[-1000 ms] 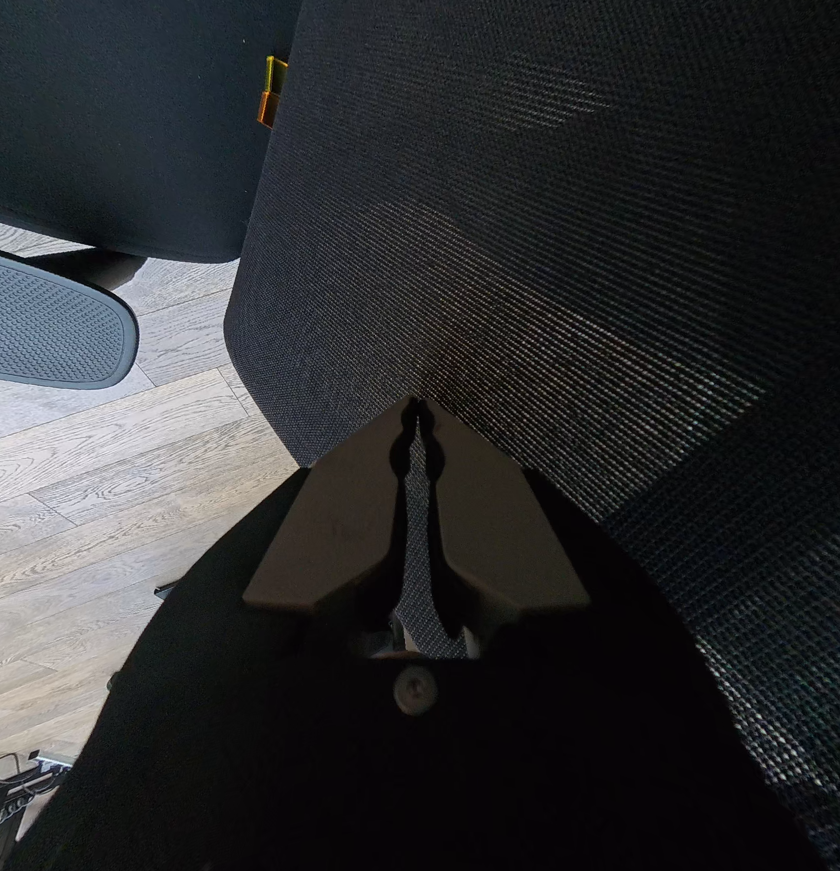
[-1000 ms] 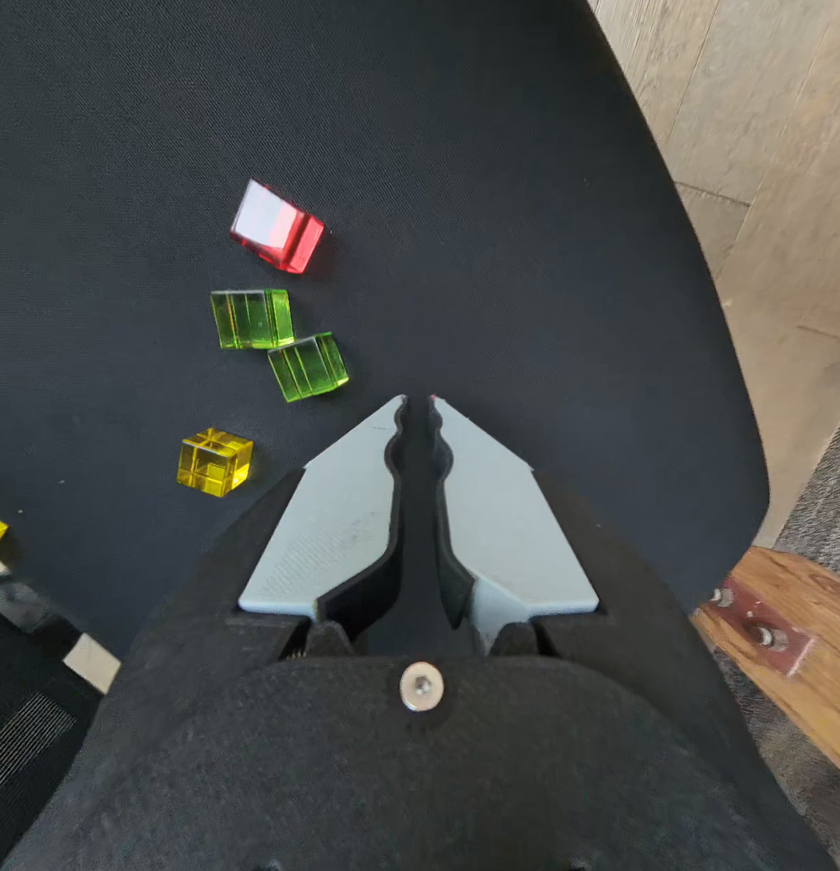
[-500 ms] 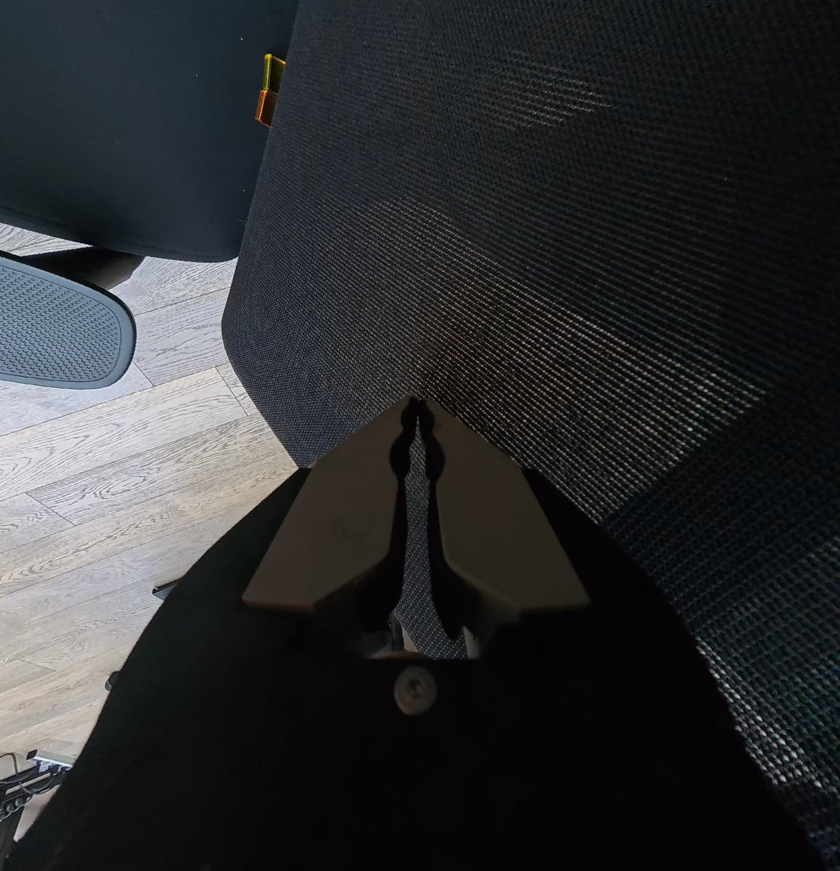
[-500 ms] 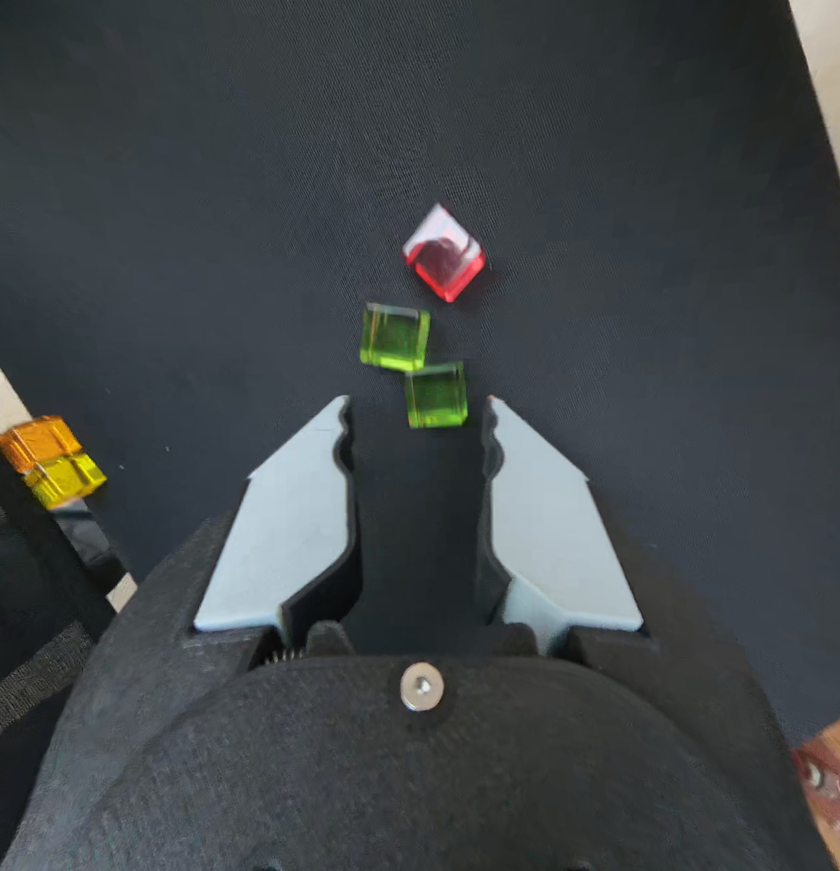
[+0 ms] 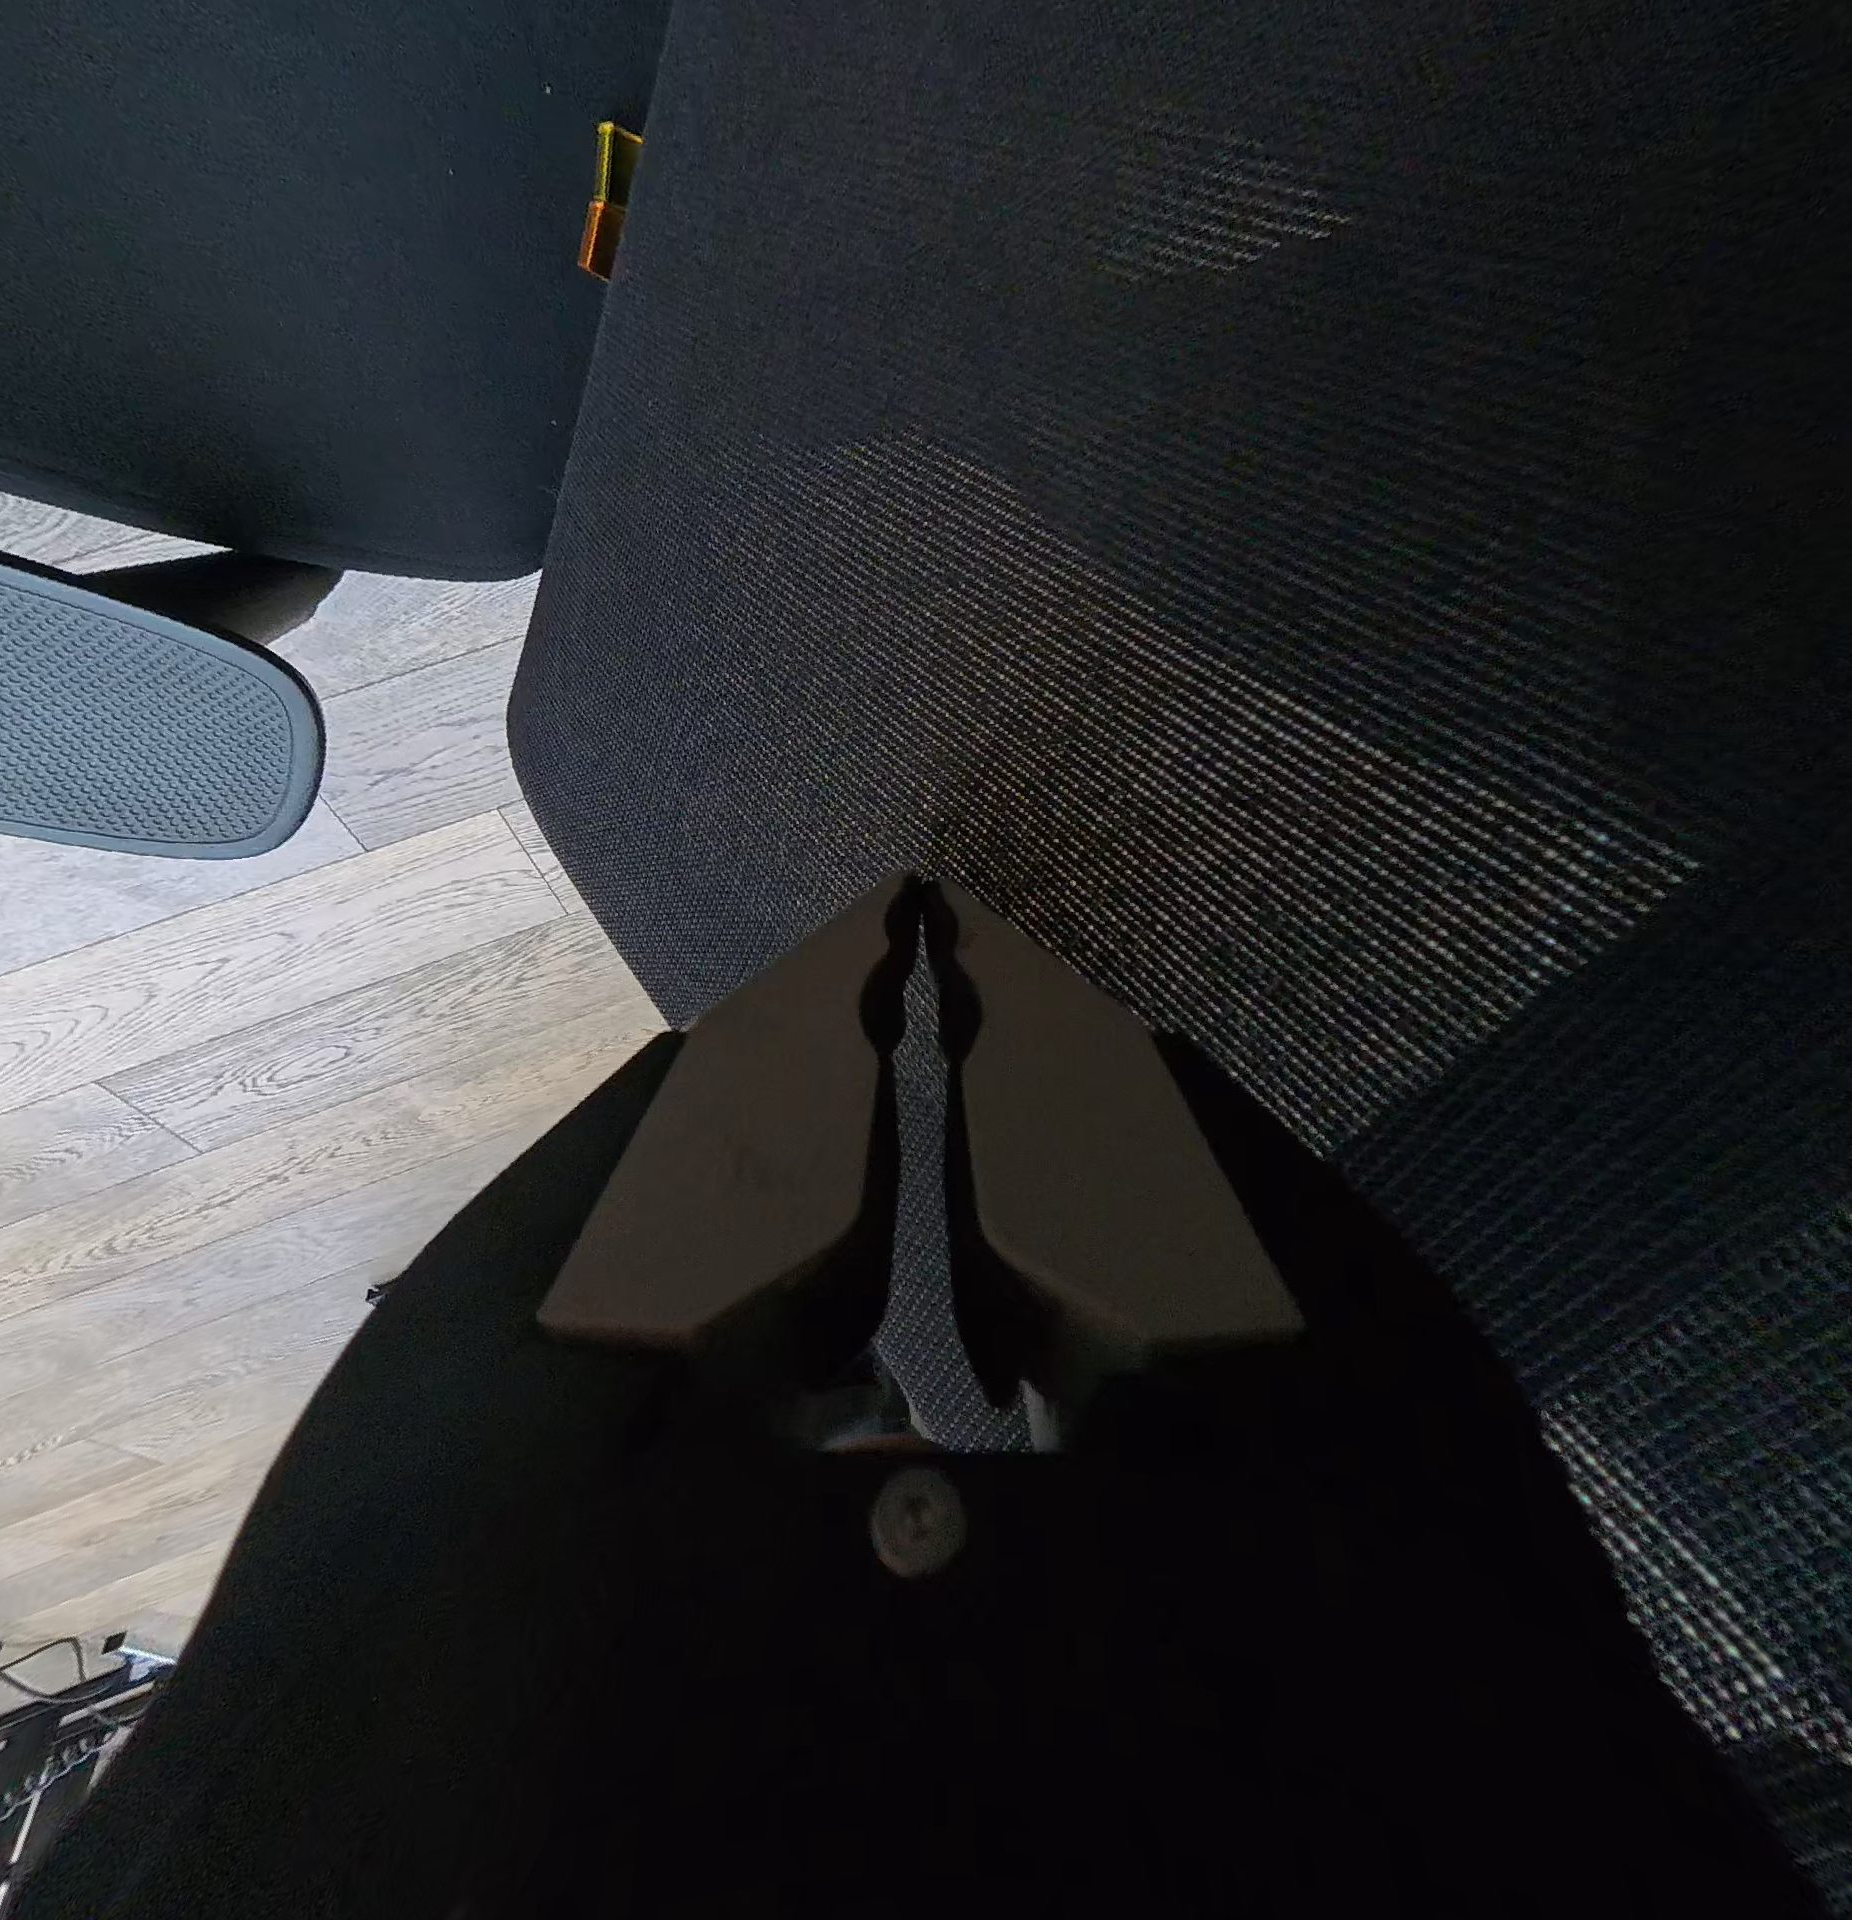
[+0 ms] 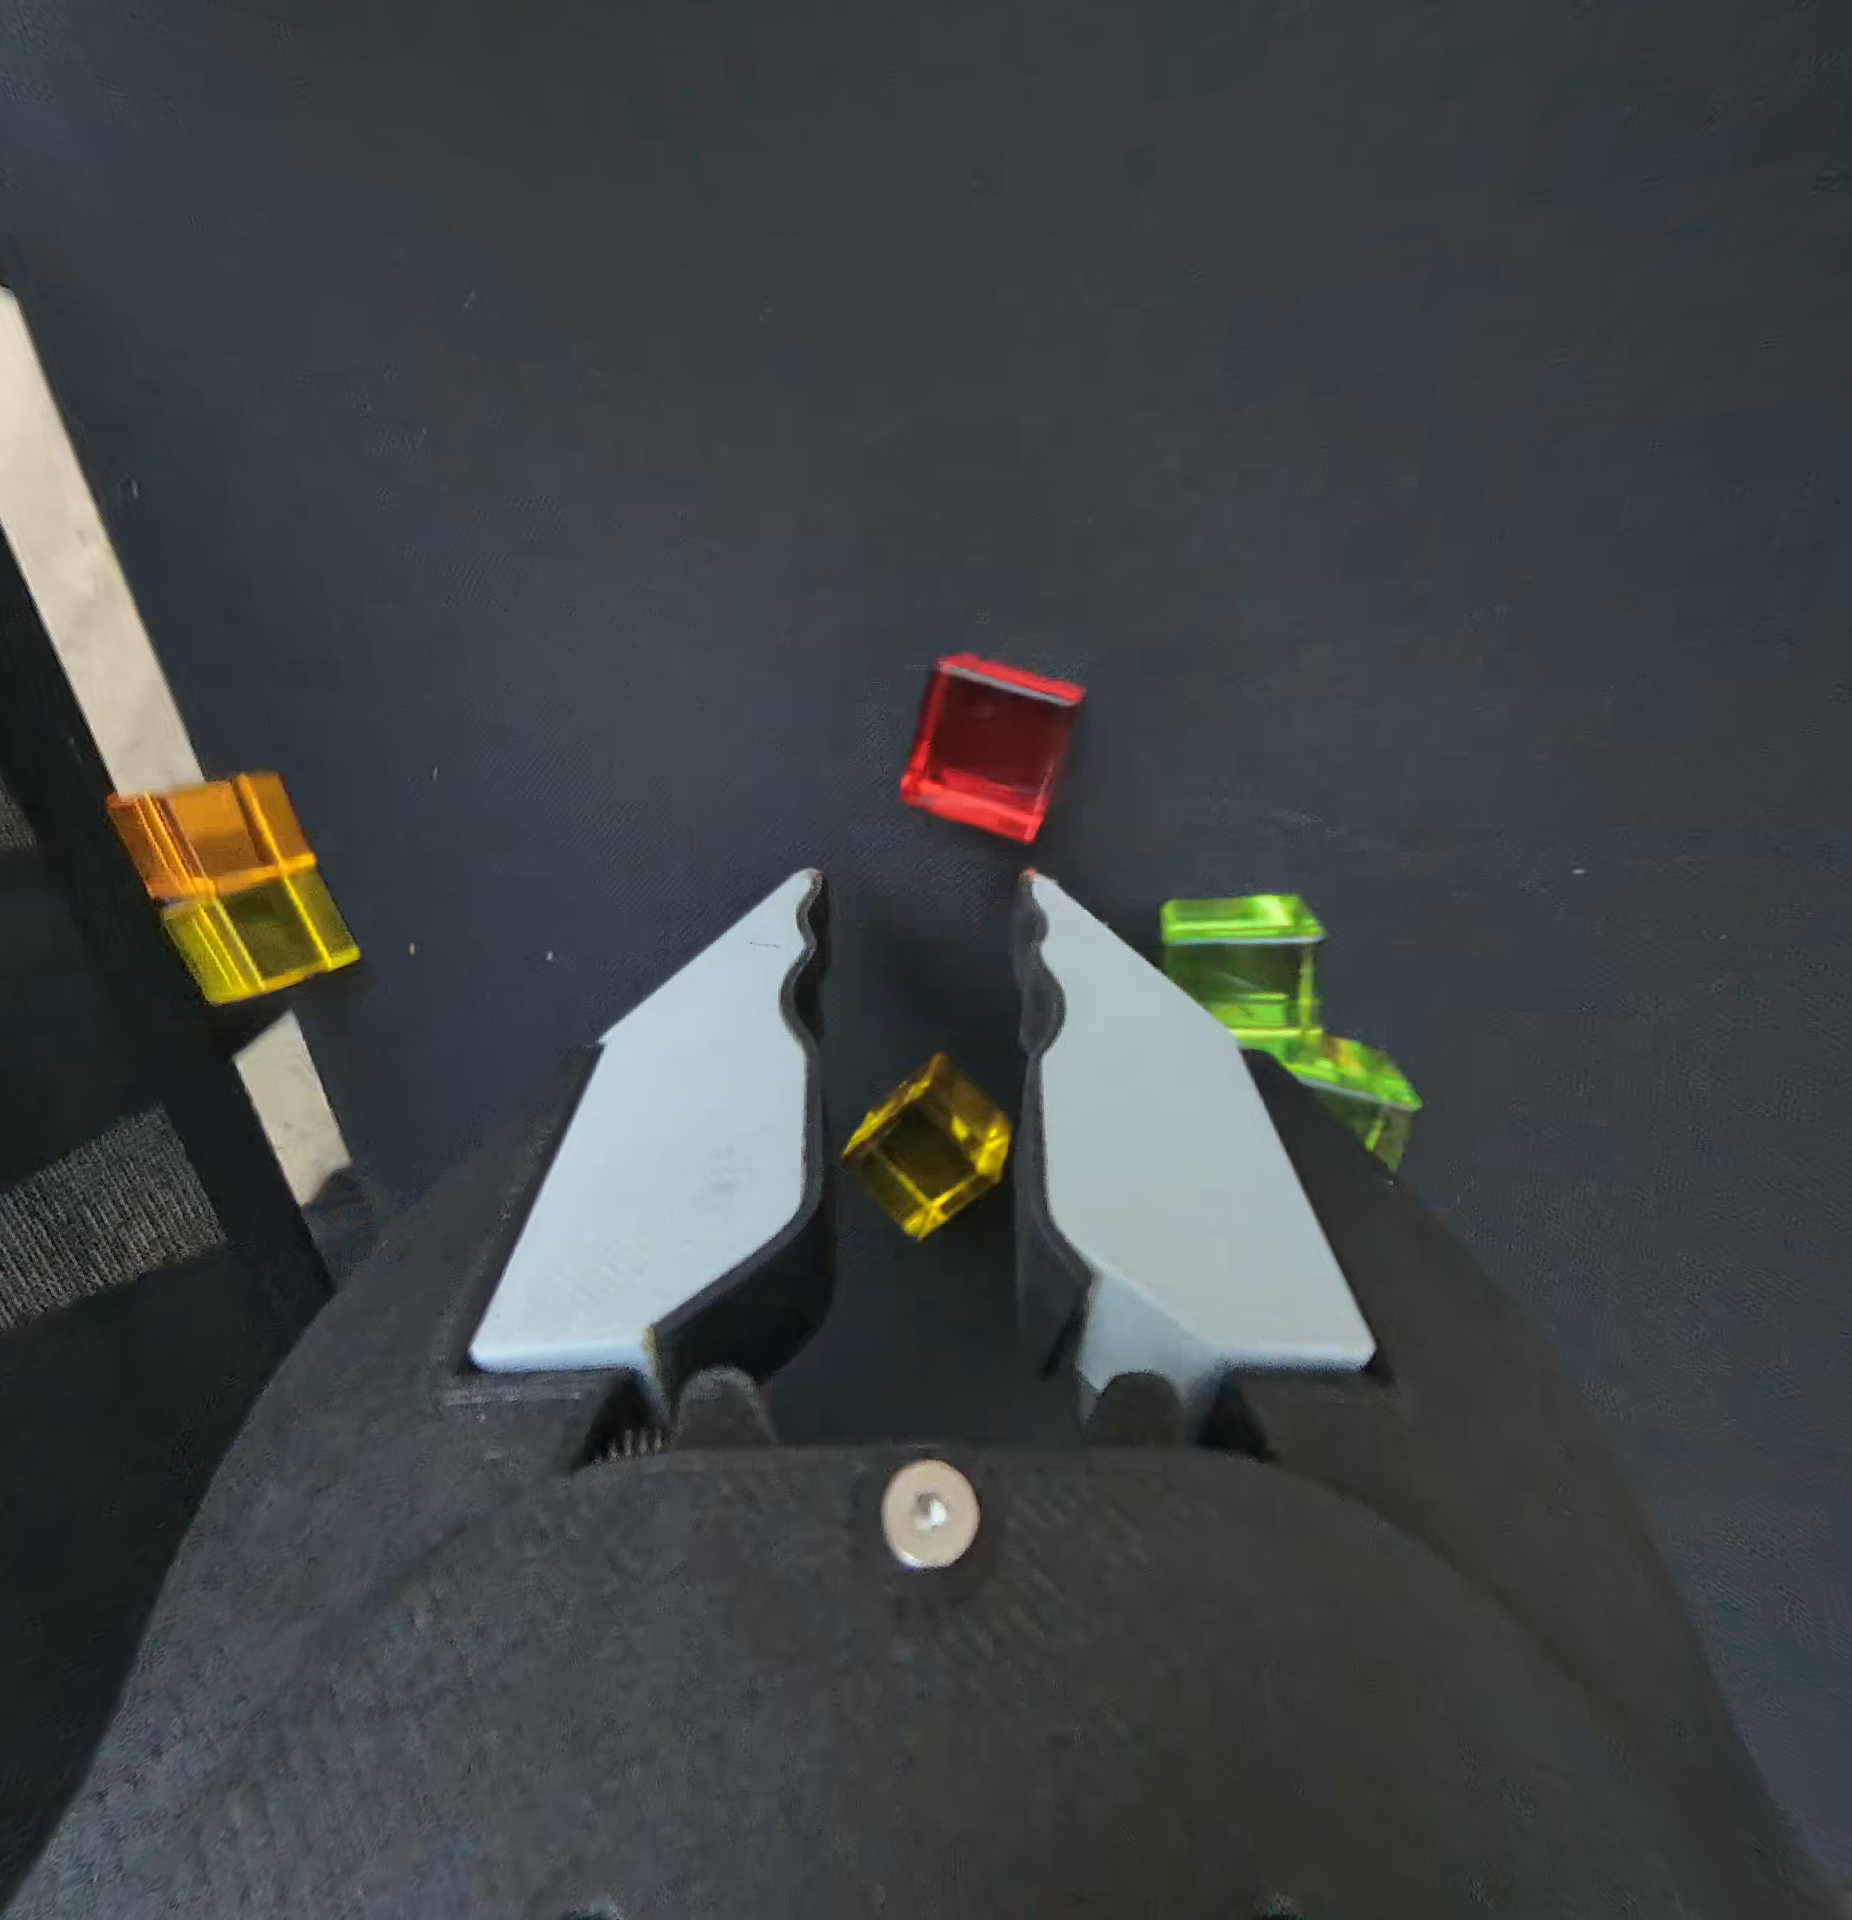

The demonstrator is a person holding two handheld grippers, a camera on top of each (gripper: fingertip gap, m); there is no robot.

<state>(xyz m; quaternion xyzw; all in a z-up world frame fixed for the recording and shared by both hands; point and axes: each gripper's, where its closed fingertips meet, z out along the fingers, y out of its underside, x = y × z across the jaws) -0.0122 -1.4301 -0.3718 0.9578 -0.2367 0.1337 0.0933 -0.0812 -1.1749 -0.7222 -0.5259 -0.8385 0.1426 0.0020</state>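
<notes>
In the right wrist view my right gripper (image 6: 922, 883) is open above a black chair seat (image 6: 1109, 364). A clear yellow cube (image 6: 927, 1146) lies on the seat between its two fingers, apart from both. A red cube (image 6: 989, 748) lies just beyond the fingertips. Two green cubes (image 6: 1244, 966) (image 6: 1363, 1096) lie by the right finger, partly hidden by it. An orange cube (image 6: 210, 831) and a yellow cube (image 6: 262, 935) sit together at the seat's left edge. In the left wrist view my left gripper (image 5: 922, 885) is shut and empty, close to a black mesh chair back (image 5: 1213, 520).
The orange and yellow pair (image 5: 605, 203) peeks out past the mesh back's edge in the left wrist view. A grey armrest pad (image 5: 122, 727) hangs over a grey wood floor (image 5: 226, 1039). Cables (image 5: 28, 1704) lie at the lower left. A pale strip (image 6: 80, 603) borders the seat. There is about 45 cm between the tips of the two grippers.
My right gripper opened, swung left and came down over the cubes; the yellow cube is now between its fingers. The left gripper has barely moved.
</notes>
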